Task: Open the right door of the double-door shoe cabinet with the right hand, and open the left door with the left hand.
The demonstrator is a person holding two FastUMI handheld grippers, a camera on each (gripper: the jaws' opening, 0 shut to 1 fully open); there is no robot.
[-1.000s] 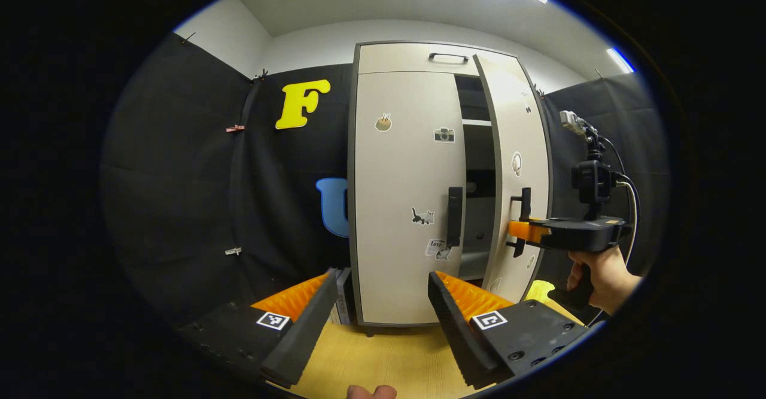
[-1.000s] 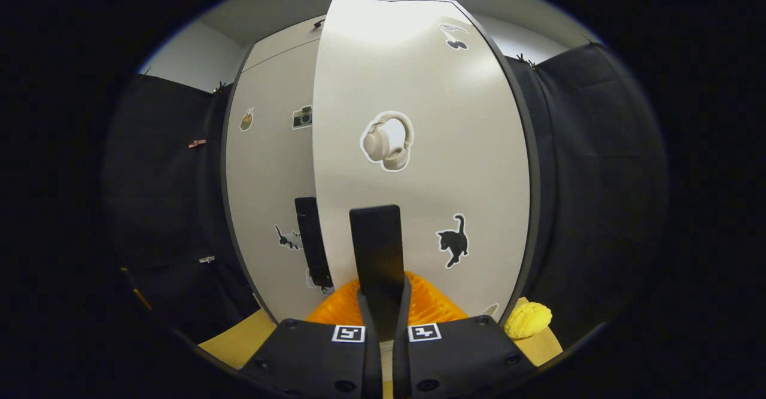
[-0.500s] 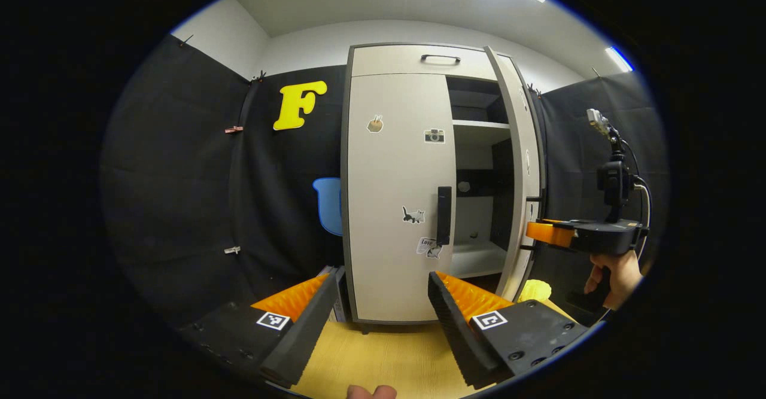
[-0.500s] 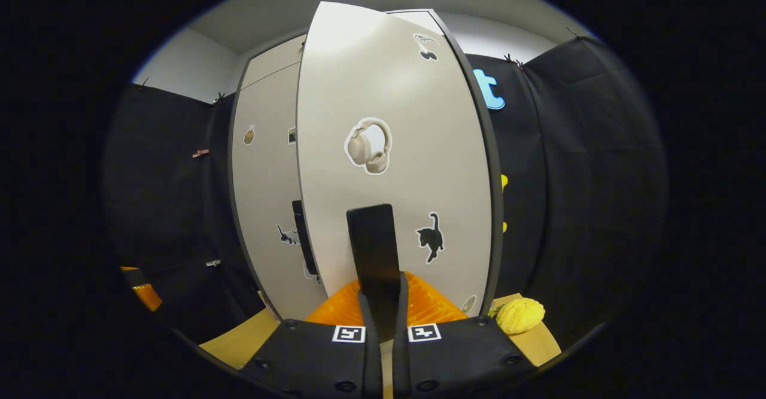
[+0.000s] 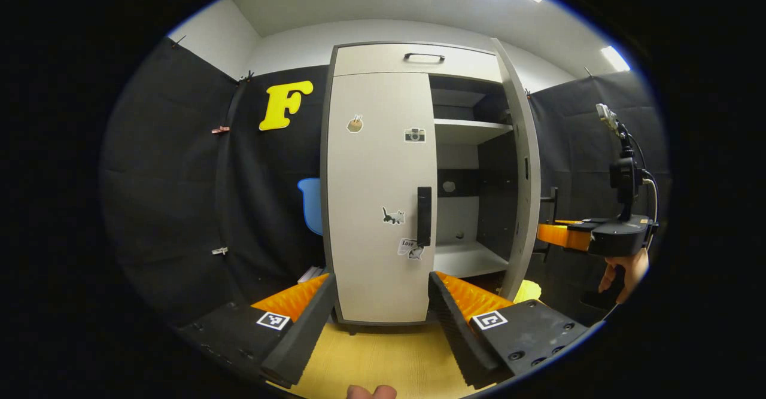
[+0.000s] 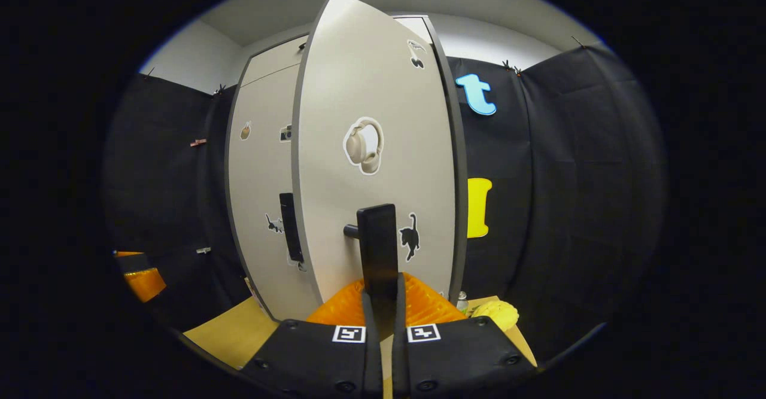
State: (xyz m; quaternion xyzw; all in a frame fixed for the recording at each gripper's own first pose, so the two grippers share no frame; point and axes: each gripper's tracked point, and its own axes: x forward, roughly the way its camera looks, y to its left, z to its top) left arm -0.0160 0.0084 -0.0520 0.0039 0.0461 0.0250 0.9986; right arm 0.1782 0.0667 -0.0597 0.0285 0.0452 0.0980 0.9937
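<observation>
Since a second ago the right door point(image 5: 519, 166) of the tall, pale grey, dark-edged shoe cabinet point(image 5: 413, 61) has swung much wider. It was ajar then; in the left gripper view we now see it almost edge-on, with the white shelves point(image 5: 473, 125) and dark inner walls exposed. Our right gripper point(image 6: 383, 294) has moved outward with it, and in the left gripper view it has drifted toward the frame's right point(image 5: 553, 234), with the hand point(image 5: 622, 270) under it.

In the right gripper view our right gripper's jaws are closed tight on the flat black bar handle point(image 6: 378, 246) of the right door, both fingers pressing its lower end. The door face is smooth and matte, carrying a headphone sticker point(image 6: 363, 145) and a black cat sticker point(image 6: 410, 236).

Our left gripper point(image 5: 380, 297) hangs spread wide with nothing between its ribbed fingers point(image 5: 299, 297), well short of the left door point(image 5: 380, 195). That door is shut flush, with its own upright black handle point(image 5: 423, 215) near its inner edge and small stickers on its face. The cabinet stands on a yellowish wood-grain surface point(image 5: 383, 357), against the black cloth wall. A bumpy yellow object point(image 6: 497, 313) lies by the cabinet's right foot.
</observation>
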